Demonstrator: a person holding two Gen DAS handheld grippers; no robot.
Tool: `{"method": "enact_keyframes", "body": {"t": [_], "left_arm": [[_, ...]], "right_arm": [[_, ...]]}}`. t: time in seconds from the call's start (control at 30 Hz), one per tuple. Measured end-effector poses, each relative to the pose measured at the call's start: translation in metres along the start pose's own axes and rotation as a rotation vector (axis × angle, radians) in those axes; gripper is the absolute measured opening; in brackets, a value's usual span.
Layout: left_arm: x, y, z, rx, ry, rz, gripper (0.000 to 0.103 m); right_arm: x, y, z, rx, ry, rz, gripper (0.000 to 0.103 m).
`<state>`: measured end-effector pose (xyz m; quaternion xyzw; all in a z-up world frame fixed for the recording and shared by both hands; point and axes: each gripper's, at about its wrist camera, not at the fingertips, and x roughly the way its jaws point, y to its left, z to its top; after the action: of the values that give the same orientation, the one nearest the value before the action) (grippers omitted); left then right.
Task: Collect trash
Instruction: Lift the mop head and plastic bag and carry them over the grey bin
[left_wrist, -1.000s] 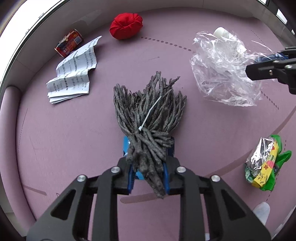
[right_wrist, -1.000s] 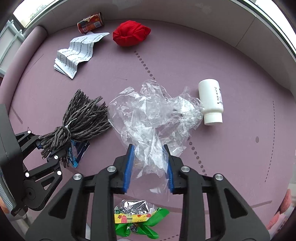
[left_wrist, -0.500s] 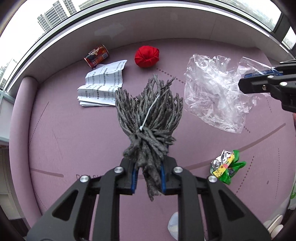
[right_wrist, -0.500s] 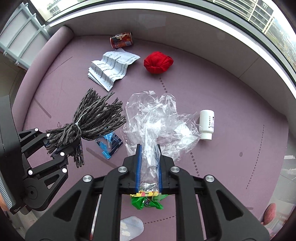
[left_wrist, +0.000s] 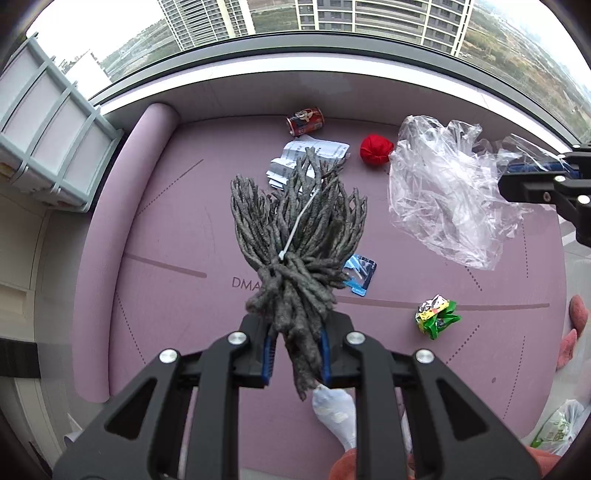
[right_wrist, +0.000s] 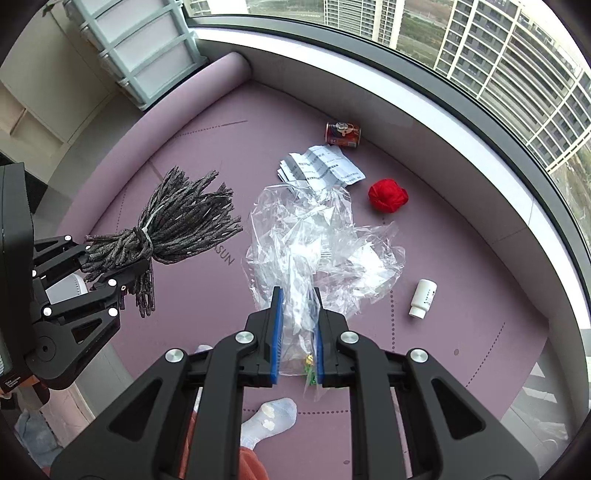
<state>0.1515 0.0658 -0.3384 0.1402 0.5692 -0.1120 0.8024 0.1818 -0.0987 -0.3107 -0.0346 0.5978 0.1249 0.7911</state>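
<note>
The bundle of grey, cable-tied mop cords (left_wrist: 295, 236) is clamped by its knotted end in the left gripper (left_wrist: 295, 354), held off the mauve foam mat (left_wrist: 166, 295). Just to its right the crumpled clear plastic bag (right_wrist: 317, 243) hangs from the right gripper (right_wrist: 297, 332), whose blue pads are closed on a gathered fold of film.

Both loads look secure, so carrying them to a bin is probably the step in hand; no bin is visible. The film is slippery and the cords floppy, so firm jaws and level, unhurried carrying would suit.

More litter lies on the mat. Beyond the cords sit a creased printed paper leaflet (right_wrist: 321, 168), a red drink can (right_wrist: 342, 134) and a red cloth ball (right_wrist: 388, 195). A blue foil sachet (left_wrist: 360, 273) lies under the cords, a green crumpled snack wrapper (left_wrist: 436, 317) nearer and to the right, and a white plastic bottle (right_wrist: 423, 298) farther right.

Beyond the mat, a curved window shows tower blocks; a pale drawer unit (right_wrist: 140, 48) stands left.
</note>
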Motion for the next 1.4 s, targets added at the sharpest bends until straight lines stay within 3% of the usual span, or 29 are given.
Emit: {"method": "enact_keyframes", "body": {"t": [0.2,0.33,0.63,0.97,1.2,1.4], "left_arm": [[-0.046,0.049,-0.041,-0.118,-0.018,0.032,0.019],[-0.064,0.087,-0.084,-0.167,-0.013,0.036,0.019],[-0.113,0.199,-0.190,-0.284,-0.034,0.053,0.019],[-0.162,0.321,-0.294,-0.463,-0.013,0.160,0.019],[-0.174,0.375,-0.352,-0.622,0.006,0.223,0.019],[-0.175,0.414,-0.399,-0.695,0.013,0.258,0.019]], "right_arm": [[-0.036,0.061,0.009,-0.111,-0.035,0.018,0.013],[-0.051,0.110,0.011,-0.151,-0.045,0.018,0.013],[-0.066,0.271,-0.005,-0.269,-0.065,0.010,0.013],[-0.070,0.440,-0.025,-0.433,-0.067,0.130,0.013],[-0.068,0.532,-0.037,-0.595,-0.067,0.226,0.013],[-0.058,0.595,-0.046,-0.673,-0.073,0.262,0.013]]}}
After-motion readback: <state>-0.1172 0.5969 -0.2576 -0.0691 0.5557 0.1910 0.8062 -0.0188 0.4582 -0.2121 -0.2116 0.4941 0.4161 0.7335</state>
